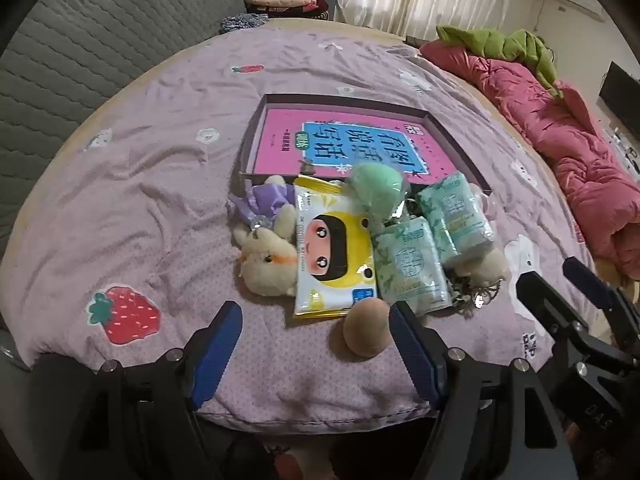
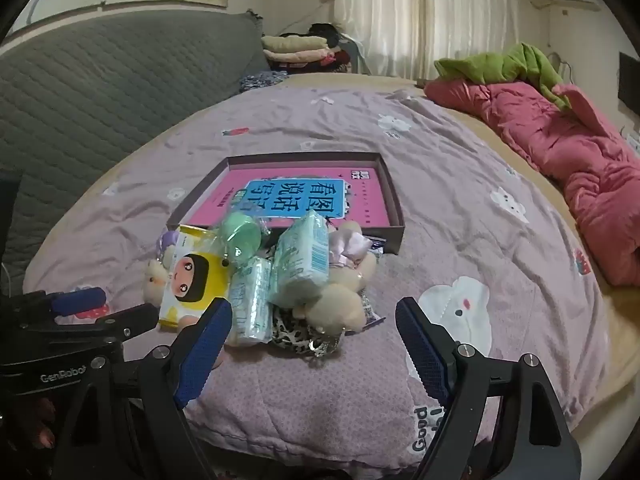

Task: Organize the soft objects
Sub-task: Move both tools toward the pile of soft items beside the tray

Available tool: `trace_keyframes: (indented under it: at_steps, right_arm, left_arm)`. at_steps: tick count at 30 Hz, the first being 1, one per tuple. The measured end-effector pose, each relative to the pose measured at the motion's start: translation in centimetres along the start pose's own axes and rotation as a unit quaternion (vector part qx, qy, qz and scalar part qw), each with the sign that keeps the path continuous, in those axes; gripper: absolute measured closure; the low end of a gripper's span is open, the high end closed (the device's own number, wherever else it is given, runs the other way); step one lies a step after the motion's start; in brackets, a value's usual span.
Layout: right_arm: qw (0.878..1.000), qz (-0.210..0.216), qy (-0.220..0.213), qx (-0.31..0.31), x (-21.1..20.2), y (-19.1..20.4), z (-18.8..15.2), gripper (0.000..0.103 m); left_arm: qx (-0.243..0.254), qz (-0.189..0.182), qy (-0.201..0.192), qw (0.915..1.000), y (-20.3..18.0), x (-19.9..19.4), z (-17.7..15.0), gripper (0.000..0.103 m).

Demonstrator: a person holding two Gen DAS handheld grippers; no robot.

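A pile of soft things lies on a lilac quilt [image 1: 160,168] just before a shallow box [image 1: 256,136]: plush toy [image 1: 266,264], yellow wipes [image 1: 334,256], green tissue packs [image 1: 412,268], perhaps sponges. Left gripper [image 1: 316,344] and right gripper [image 2: 314,344] hover spread wide, holding nothing.

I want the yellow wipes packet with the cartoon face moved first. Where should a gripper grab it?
Take the yellow wipes packet by its near short edge, coming from the front with the open left gripper. It lies flat, so only a thin edge fits the jaws, and that edge is bare apart from the tan egg-shaped sponge at one corner.
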State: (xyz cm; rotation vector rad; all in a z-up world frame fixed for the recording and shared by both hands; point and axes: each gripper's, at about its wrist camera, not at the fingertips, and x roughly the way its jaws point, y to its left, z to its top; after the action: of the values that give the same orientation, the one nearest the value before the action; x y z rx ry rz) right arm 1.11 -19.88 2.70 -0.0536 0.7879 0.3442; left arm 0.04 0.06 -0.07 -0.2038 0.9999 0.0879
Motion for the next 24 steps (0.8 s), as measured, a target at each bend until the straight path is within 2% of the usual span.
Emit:
trace_keyframes:
  at_steps: [8,9,10,13,14,24]
  right_arm:
    - [1.0,-0.004,-0.002,-0.026,0.5,0.0,0.1,0.018]
    - [1.0,-0.005,-0.004,-0.022,0.6,-0.2,-0.9,0.018]
    - [1.0,-0.004,0.001,-0.005,1.0,-0.8,-0.8,0.018]
    - [1.0,-0.004,0.0,-0.006,1.2,-0.8,-1.1,0.018]
    - [1.0,-0.008,0.005,-0.004,0.9,-0.5,-0.2,0.018]
    - [1.0,-0.007,-0.004,-0.013,0.4,-0.1,0.2,0.018]
  left_arm:
    - [0.008,0.005,0.001,1.0,0.3,0.1,-0.1,0.028]
    - [0.013,-0.001,-0.003,0.9999,-0.4,0.3,0.0,0.028]
    - [0.016,-0.004,-0.003,0.9998,-0.8,0.5,0.1,0.028]
    - [0.017,-0.005,0.002,0.9998,-0.8,0.7,0.1,0.028]
    - [0.016,-0.006,0.002,0.9999,-0.7,0.6,0.1,0.028]
    - [0.012,-0.009,-0.006,0.9999,-0.6,0.3,0.3,0.028]
